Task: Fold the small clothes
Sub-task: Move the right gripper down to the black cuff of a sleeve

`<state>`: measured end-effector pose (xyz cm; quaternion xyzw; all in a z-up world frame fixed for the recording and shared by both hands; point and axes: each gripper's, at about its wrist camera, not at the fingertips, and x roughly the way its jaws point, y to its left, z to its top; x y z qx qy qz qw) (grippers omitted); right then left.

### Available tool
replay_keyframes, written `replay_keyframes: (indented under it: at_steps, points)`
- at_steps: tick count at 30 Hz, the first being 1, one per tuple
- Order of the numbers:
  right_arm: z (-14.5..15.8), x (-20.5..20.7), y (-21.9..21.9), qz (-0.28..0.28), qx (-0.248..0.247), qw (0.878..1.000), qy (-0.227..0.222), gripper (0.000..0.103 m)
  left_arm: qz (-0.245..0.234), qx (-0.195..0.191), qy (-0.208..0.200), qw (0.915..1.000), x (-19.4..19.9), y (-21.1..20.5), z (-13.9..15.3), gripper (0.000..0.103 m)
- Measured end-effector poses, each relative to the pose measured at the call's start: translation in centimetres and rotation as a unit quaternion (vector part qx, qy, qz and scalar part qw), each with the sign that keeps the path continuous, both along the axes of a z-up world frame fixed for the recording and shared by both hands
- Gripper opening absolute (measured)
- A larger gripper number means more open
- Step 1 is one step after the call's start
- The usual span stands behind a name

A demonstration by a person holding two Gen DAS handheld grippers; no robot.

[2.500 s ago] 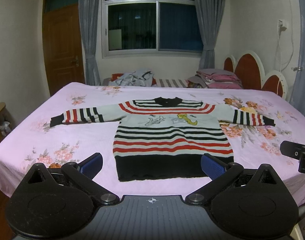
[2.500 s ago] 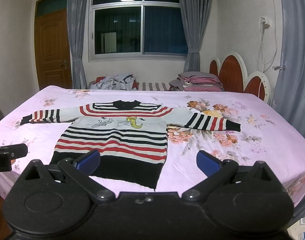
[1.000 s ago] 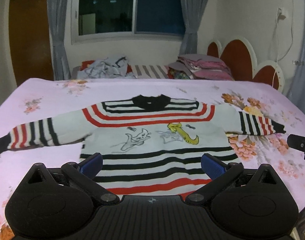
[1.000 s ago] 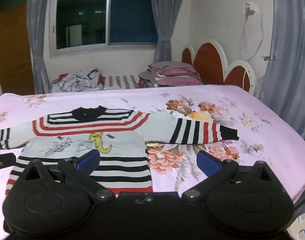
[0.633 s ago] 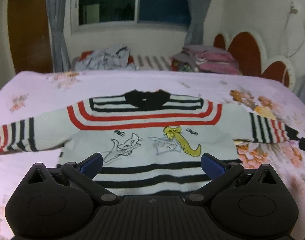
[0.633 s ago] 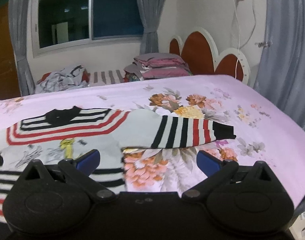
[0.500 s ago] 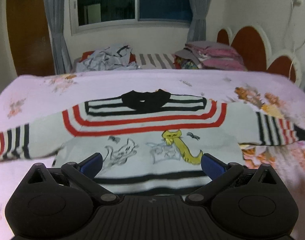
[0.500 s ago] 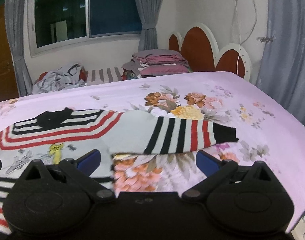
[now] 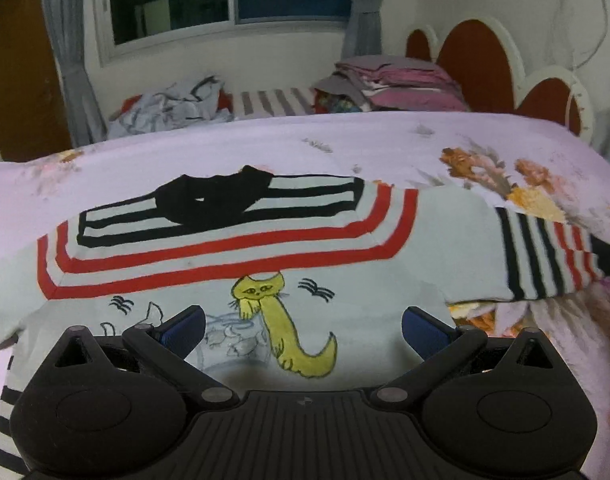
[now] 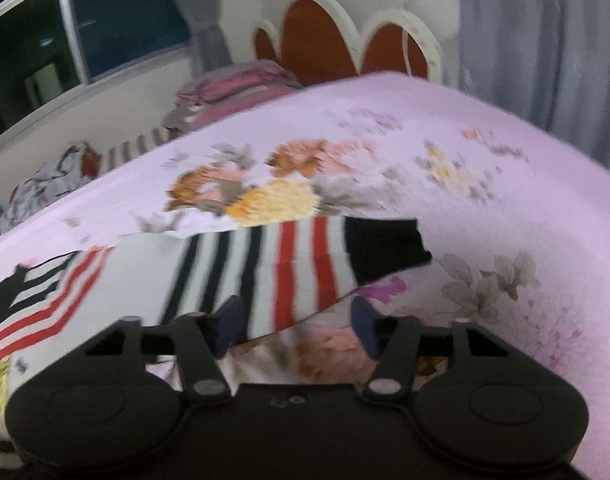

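Note:
A small striped sweater (image 9: 233,248) with a black collar and a yellow cat print lies flat, front up, on the pink floral bedsheet (image 9: 345,148). My left gripper (image 9: 303,326) is open and hovers low over the chest print. In the right wrist view the sweater's right sleeve (image 10: 289,264), with black and red stripes and a black cuff, lies stretched out to the right. My right gripper (image 10: 295,322) is open, narrower than before, with its blue pads on either side of the sleeve's near edge. That view is blurred.
A pile of crumpled clothes (image 9: 169,108) and a stack of folded pink and grey bedding (image 9: 393,84) lie at the bed's far side. A red and white headboard (image 9: 505,68) is at the right, and a grey curtain (image 10: 545,52) hangs past the bed's right edge.
Both grippers have moved forward and down over the sweater. The right gripper swung right to the sleeve and its jaws narrowed. The left gripper stayed wide open.

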<state>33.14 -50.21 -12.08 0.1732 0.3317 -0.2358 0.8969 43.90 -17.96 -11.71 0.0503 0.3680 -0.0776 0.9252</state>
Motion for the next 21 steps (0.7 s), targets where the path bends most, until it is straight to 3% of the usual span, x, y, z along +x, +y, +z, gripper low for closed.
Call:
replay_keyframes:
  at_steps: [6, 12, 16, 21]
  points:
    - [-2.8, 1.9, -4.1, -0.021, 0.038, 0.999, 0.001, 0.043, 0.000, 0.010, 0.015, 0.9998, 1.9, -2.0, -0.6, 0.103]
    - [-4.7, 3.1, -6.8, -0.034, 0.082, 0.996, -0.004, 0.043, 0.003, 0.041, -0.005, 0.9992, 3.3, -3.5, -0.6, 0.103]
    - [-5.5, 3.3, -7.4, -0.037, 0.098, 0.994, -0.006, 0.043, 0.047, 0.031, -0.009, 0.9984, 4.9, -3.5, -0.6, 0.103]
    - [-5.8, 3.5, -7.7, -0.036, 0.104, 0.994, -0.018, 0.043, 0.048, 0.027, 0.014, 0.9984, 6.5, -3.5, -1.3, 0.103]
